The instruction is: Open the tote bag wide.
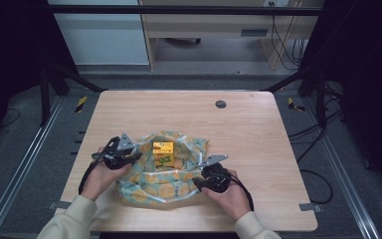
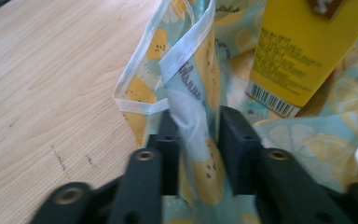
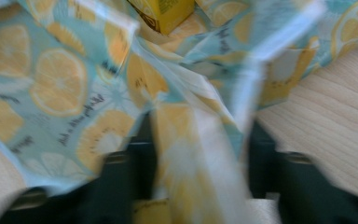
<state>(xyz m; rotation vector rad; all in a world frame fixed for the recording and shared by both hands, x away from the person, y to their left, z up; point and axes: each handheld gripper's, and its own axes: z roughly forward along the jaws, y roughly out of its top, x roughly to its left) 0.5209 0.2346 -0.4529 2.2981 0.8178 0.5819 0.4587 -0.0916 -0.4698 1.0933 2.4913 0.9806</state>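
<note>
The lemon-print cloth (image 2: 191,93) is pinched by the left gripper (image 2: 196,140) and right gripper (image 3: 198,154), so the yellow box (image 1: 163,148) could be tipped if the cloth is pulled unevenly.

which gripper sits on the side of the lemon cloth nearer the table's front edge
The right gripper, pinching the lemon cloth at its near right edge; the left gripper sits farther back, level with the yellow box.

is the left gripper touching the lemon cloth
Touching. In the left gripper view, a fold of the lemon cloth stands between the left gripper jaws, with the left pad against it.
</note>
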